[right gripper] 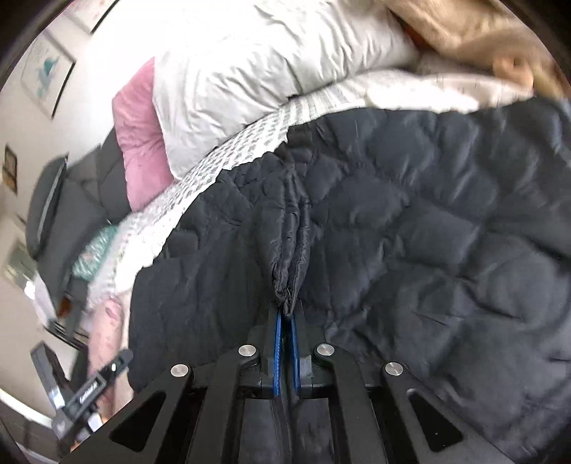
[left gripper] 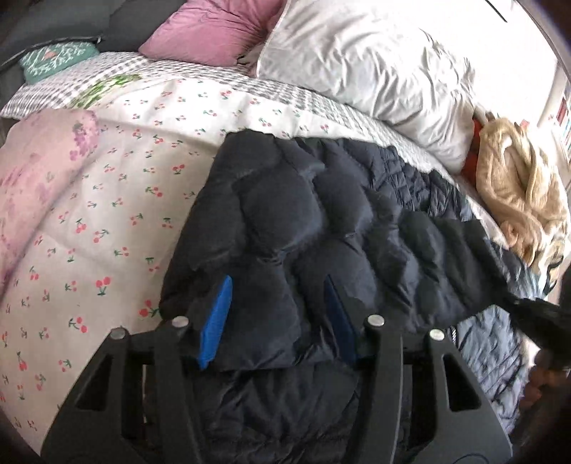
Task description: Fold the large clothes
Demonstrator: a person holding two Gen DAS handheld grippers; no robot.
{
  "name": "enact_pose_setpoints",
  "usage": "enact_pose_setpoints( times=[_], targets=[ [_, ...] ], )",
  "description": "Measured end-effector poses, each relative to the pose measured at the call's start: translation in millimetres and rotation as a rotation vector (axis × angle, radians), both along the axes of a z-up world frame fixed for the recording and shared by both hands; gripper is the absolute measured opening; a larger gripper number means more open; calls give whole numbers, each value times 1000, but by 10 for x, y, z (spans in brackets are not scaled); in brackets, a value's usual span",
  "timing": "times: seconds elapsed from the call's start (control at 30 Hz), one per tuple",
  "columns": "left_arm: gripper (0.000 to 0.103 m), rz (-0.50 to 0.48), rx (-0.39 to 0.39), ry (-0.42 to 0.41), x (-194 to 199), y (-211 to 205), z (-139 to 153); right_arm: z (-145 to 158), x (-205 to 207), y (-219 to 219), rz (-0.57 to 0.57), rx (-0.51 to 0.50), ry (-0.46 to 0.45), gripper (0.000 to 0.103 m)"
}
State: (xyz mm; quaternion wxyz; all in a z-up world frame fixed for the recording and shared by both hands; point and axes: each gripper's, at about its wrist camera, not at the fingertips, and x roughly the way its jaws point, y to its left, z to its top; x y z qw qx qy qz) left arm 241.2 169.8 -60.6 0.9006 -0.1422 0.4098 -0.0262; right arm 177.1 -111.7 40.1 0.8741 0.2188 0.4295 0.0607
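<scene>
A dark navy quilted puffer jacket (left gripper: 321, 232) lies spread on a bed with a cherry-print cover (left gripper: 117, 200). My left gripper (left gripper: 276, 289) is open, its blue pads straddling a puffy part of the jacket near its left edge, not closed on it. In the right wrist view the same jacket (right gripper: 410, 228) fills the frame. My right gripper (right gripper: 285, 316) is shut on a pinched fold of the jacket's edge, which bunches up between the blue pads. The right gripper also shows at the right edge of the left wrist view (left gripper: 542, 321).
A white duvet (left gripper: 374, 60), a pink pillow (left gripper: 214, 28) and a teal cushion (left gripper: 57, 57) lie at the bed's far side. A beige fleece garment (left gripper: 517, 189) is heaped at the right. A light blue quilted layer (left gripper: 492, 342) shows under the jacket.
</scene>
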Motion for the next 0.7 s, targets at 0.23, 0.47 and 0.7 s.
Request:
enact_pose_setpoints(
  times=[0.23,0.47,0.7],
  targets=[
    [55,0,27,138,68,-121,-316,-440,-48,-5,-18,-144,177,11],
    [87,12,5,101,-109,-114,180,-189,-190,-255,-5,-65,192,17],
    [102,8,42,111,-445,-218,642,511,-705,-1102,-170,-50,26,90]
  ],
)
